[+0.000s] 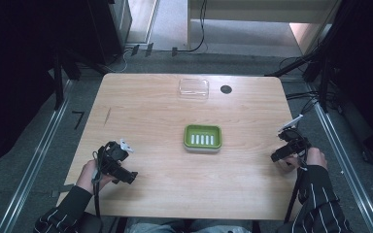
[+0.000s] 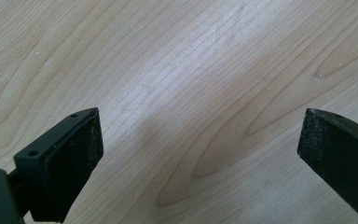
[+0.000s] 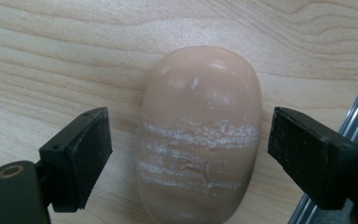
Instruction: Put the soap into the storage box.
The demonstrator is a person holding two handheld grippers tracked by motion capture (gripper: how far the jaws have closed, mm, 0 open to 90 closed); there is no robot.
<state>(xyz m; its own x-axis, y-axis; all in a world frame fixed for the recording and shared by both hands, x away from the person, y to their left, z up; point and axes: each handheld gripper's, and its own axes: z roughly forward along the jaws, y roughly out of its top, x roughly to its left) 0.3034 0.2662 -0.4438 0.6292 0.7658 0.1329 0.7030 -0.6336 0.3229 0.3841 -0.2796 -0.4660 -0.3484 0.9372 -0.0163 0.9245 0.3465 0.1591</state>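
Pinkish-beige and scuffed with white scrape lines, one bar of soap (image 3: 200, 135) lies flat on the wooden table (image 1: 150, 111) near its right edge, and the right gripper (image 3: 189, 158) hangs over it with its jaws spread, one on either side of the bar and neither touching it. That straddle looks like the set-up for a pinch across the bar's narrow width, which would give the pads the shortest span and the flattest sides to bite on. In the high view the right gripper (image 1: 285, 154) sits by the table's right rim, tilted down at the spot where the soap lies under it.

One green soap dish (image 1: 202, 137) stands in the middle of the table, its slotted floor bare, so it reads as the likely place for the bar to go; its open top faces up, ready to take something lowered in. One clear plastic lid (image 1: 194, 88) rests at the far edge, well apart from the dish, probably parked there to keep the dish open. One small dark round mark (image 1: 226, 89) lies just beside the lid.

The left gripper (image 1: 117, 165) rests low at the near left, well apart from everything; its jaws stand wide open over bare wood and hold nothing, seemingly waiting out of the way
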